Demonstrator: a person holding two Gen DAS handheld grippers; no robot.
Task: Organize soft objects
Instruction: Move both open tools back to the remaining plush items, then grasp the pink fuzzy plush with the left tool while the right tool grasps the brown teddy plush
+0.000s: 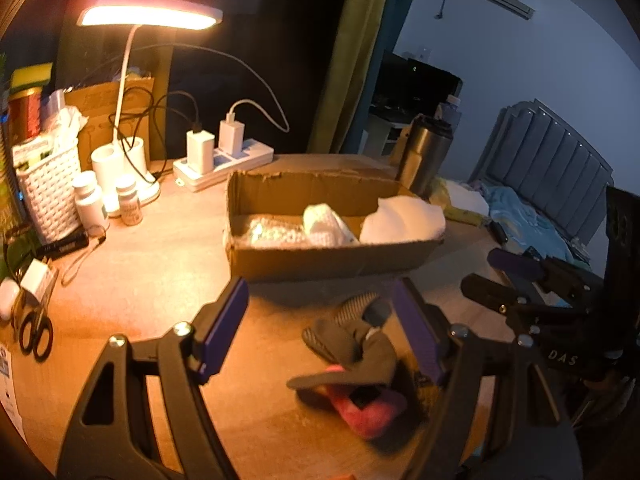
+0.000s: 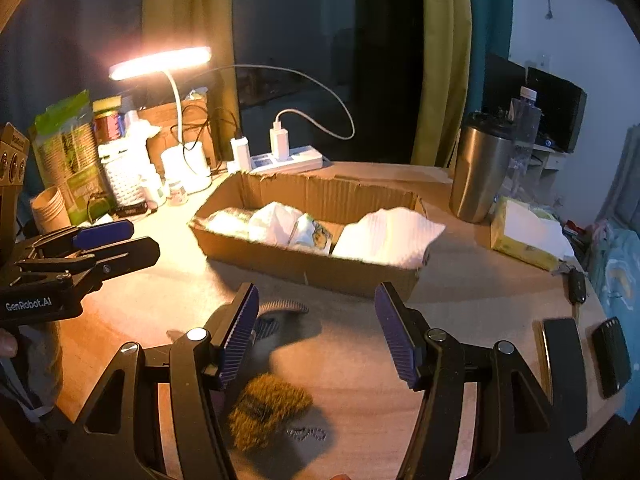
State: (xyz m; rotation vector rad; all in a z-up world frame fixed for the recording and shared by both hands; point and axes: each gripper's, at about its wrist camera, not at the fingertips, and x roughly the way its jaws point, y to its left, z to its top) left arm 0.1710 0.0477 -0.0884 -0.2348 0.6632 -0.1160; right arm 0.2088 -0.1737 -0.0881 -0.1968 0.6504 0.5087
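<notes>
A shallow cardboard box [image 1: 332,258] [image 2: 304,268] stands mid-table and holds white cloths [image 1: 402,220] [image 2: 386,236] and a small packet [image 2: 314,234]. In front of it lies a dark grey and pink soft item [image 1: 356,364], blurred, between the fingers of my open left gripper [image 1: 324,332]. My right gripper [image 2: 320,334] is open above the table, with a dark striped soft piece [image 2: 280,306] and an olive fuzzy piece [image 2: 268,404] by its left finger. Each gripper shows in the other's view, the right one [image 1: 516,276] and the left one [image 2: 108,240], both with a gap between the fingers.
A lit desk lamp [image 1: 148,14], power strip with chargers [image 1: 224,162], white basket [image 1: 50,192], pill bottles [image 1: 90,200] and scissors [image 1: 36,334] stand left. A steel tumbler [image 2: 480,168], tissue pack [image 2: 528,236], car key [image 2: 576,286] and two dark flat devices [image 2: 560,354] lie right.
</notes>
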